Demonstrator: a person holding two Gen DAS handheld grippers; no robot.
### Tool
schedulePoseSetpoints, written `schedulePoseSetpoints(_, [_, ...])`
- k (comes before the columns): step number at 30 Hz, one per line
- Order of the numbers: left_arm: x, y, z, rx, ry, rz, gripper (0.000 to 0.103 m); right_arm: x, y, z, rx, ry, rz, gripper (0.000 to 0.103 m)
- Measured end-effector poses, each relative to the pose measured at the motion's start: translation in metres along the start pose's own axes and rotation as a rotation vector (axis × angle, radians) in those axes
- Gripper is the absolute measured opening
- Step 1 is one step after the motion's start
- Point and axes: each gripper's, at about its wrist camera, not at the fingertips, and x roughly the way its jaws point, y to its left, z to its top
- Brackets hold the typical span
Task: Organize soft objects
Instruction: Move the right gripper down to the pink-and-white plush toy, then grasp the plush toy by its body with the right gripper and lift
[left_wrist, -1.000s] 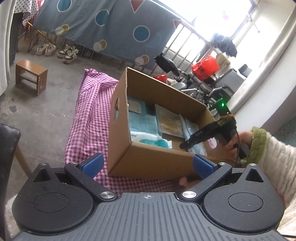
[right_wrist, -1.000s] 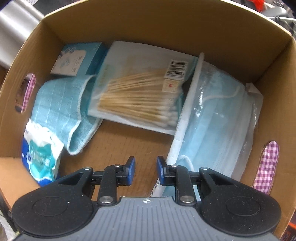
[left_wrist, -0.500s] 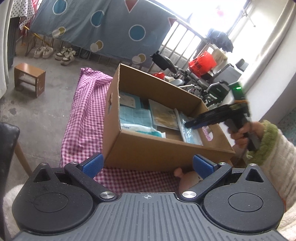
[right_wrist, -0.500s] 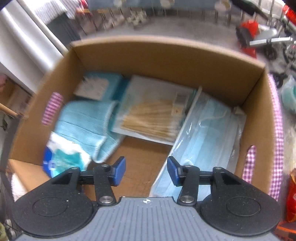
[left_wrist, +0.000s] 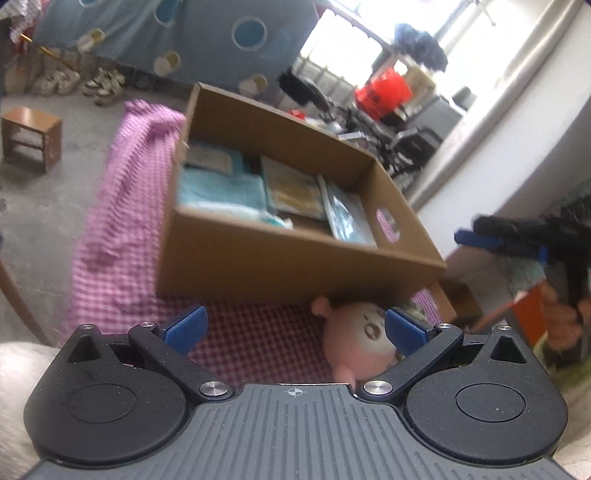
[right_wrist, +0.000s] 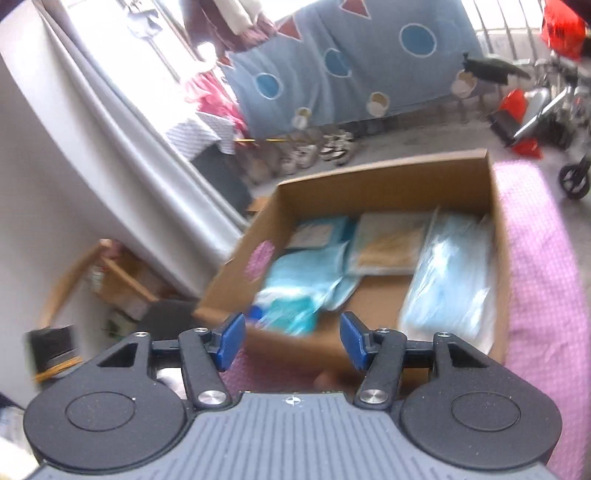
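A cardboard box (left_wrist: 288, 258) stands on a pink checked cloth (left_wrist: 122, 229). It holds a blue towel (left_wrist: 221, 190), a packet of cotton swabs (left_wrist: 295, 188) and a pack of blue face masks (left_wrist: 349, 218). A pink plush toy (left_wrist: 360, 338) lies on the cloth in front of the box, by my left gripper's right finger. My left gripper (left_wrist: 293, 326) is open and empty. My right gripper (right_wrist: 291, 338) is open and empty, held back from the box (right_wrist: 388, 258) on its near side. It also shows at the right of the left wrist view (left_wrist: 480, 236).
A small wooden stool (left_wrist: 31, 138) and shoes (left_wrist: 103, 83) are on the concrete floor at left. A blue sheet with circles (right_wrist: 351, 59) hangs behind. A wheelchair (right_wrist: 554, 122) and a red bag (left_wrist: 384, 92) stand at the back. A white wall (right_wrist: 48, 177) is beside the table.
My right gripper has pulled up and out of the box and opened wider. My left gripper has risen and tilted, bringing the plush toy into view between its fingers.
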Motion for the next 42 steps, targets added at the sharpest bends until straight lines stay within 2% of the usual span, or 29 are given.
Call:
schedulePoseSetpoints(3, [0.019, -0.009, -0.006, 0.022, 0.056, -0.031, 0.103, -0.001, -0.002, -0.038, 0.073, -0.003, 0.053, 0.064])
schedulePoseSetpoints(7, [0.048, -0.028, -0.019, 0.092, 0.141, -0.066, 0.103, 0.019, -0.02, -0.087, 0.222, 0.02, 0.081, 0.064])
schedulePoseSetpoints(10, [0.069, -0.04, -0.029, 0.146, 0.204, -0.08, 0.103, 0.036, -0.041, -0.111, 0.346, 0.024, 0.051, 0.064])
schedulePoseSetpoints(13, [0.09, -0.05, -0.038, 0.184, 0.264, -0.102, 0.103, 0.044, -0.054, -0.127, 0.4, 0.013, -0.006, 0.064])
schedulePoseSetpoints(18, [0.123, -0.058, -0.044, 0.177, 0.315, -0.127, 0.102, 0.052, -0.062, -0.132, 0.434, -0.026, -0.054, 0.064])
schedulePoseSetpoints(22, [0.137, -0.063, -0.042, 0.187, 0.32, -0.137, 0.102, 0.051, -0.062, -0.13, 0.435, -0.065, -0.061, 0.064])
schedulePoseSetpoints(27, [0.152, -0.066, -0.043, 0.201, 0.344, -0.146, 0.102, 0.062, -0.066, -0.131, 0.451, -0.058, -0.067, 0.064])
schedulePoseSetpoints(32, [0.155, -0.07, -0.042, 0.203, 0.346, -0.145, 0.102, 0.074, -0.053, -0.129, 0.428, -0.041, -0.086, 0.066])
schedulePoseSetpoints(36, [0.142, -0.06, -0.041, 0.182, 0.33, -0.13, 0.102, 0.083, -0.047, -0.129, 0.449, -0.003, -0.055, 0.067])
schedulePoseSetpoints(42, [0.109, -0.036, -0.034, 0.135, 0.279, -0.064, 0.102, 0.109, -0.031, -0.129, 0.476, 0.064, 0.067, 0.067])
